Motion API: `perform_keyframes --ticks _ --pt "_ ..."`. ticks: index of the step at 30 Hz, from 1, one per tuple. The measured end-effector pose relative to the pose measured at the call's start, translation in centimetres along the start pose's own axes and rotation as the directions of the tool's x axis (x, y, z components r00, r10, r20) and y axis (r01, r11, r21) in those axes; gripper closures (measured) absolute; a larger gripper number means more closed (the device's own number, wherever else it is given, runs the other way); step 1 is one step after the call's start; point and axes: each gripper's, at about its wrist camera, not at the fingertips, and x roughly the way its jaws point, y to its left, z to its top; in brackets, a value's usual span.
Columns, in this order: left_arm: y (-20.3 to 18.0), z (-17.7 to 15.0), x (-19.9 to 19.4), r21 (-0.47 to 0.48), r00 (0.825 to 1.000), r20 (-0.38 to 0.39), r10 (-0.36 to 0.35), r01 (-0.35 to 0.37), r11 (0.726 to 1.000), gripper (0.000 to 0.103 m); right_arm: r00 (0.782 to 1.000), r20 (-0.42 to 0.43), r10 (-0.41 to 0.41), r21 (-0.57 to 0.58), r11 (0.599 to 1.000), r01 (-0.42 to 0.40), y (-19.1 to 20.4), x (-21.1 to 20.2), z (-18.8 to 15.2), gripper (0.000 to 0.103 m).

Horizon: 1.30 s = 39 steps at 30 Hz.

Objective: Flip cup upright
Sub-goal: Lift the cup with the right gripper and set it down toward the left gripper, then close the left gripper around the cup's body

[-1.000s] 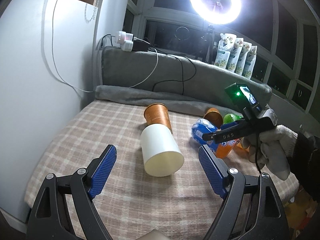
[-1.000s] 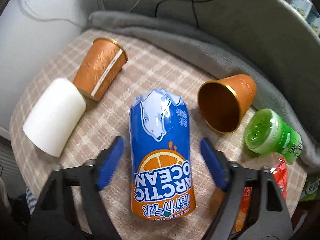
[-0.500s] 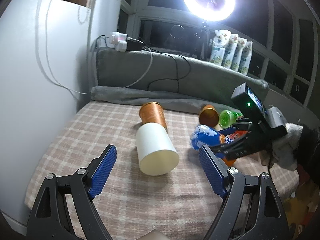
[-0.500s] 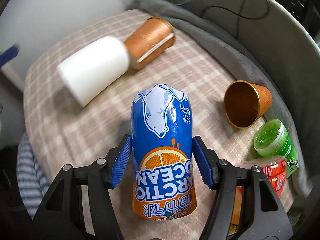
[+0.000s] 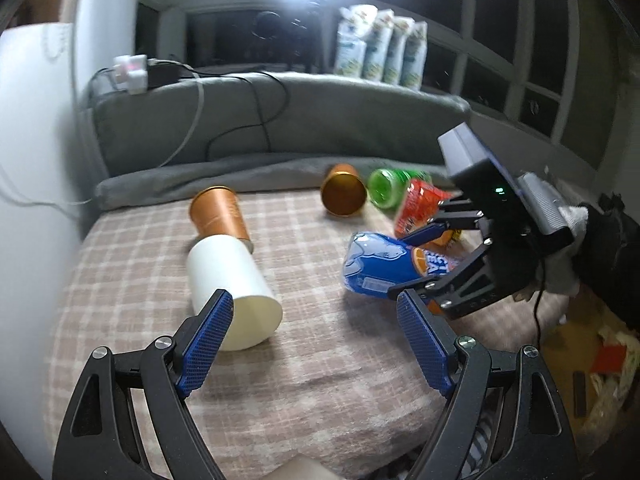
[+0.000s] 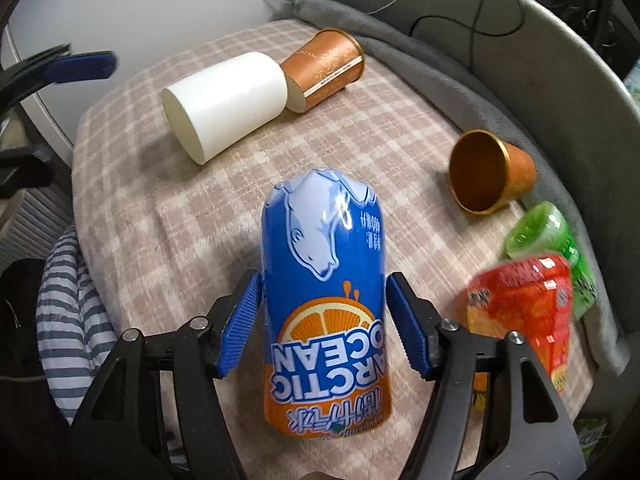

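Both differ: right gripper (image 6: 323, 320) clamps the blue cup (image 6: 324, 280); left gripper (image 5: 312, 344) gapes, touching nothing.

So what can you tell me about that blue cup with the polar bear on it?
The blue cup looks like glossy printed plastic: a white polar bear, an orange slice, "ARCTIC OCEAN" lettering and an orange band at the near end. It lies lengthwise along the right tongs, whose blue pads press both its sides, above the checked cloth. No other cup touches it.

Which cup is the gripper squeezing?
The blue cup with the polar bear and orange slice. The right gripper has its fingers pressed on both sides of it. The white cup and other cups lie untouched.
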Motion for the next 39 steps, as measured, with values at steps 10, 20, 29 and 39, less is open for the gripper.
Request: perform_keyframes --ticks 10,20,29,39 --pt "-3.0 1.3 2.6 0.206 0.983 -0.149 -0.105 0.134 0.969 0.021 0.979 0.191 -0.074 0.219 0.975 0.031 -0.6 -7.6 -5.6 0.018" --pt "-9.3 2.5 5.7 0.584 0.965 -0.24 -0.102 0.228 0.779 0.027 0.955 0.248 -0.161 0.522 0.853 0.008 -2.0 -11.2 -14.1 0.018" --pt "-14.7 2.9 9.5 0.826 0.962 -0.269 -0.041 0.252 0.503 0.027 0.947 0.247 -0.206 0.653 0.757 -0.006 -3.4 -12.2 -19.6 0.018" --pt "-17.6 0.2 13.2 0.95 0.96 -0.275 0.052 0.263 0.165 0.027 0.941 0.266 -0.208 0.704 0.709 -0.043 -4.6 -12.2 -21.6 0.018"
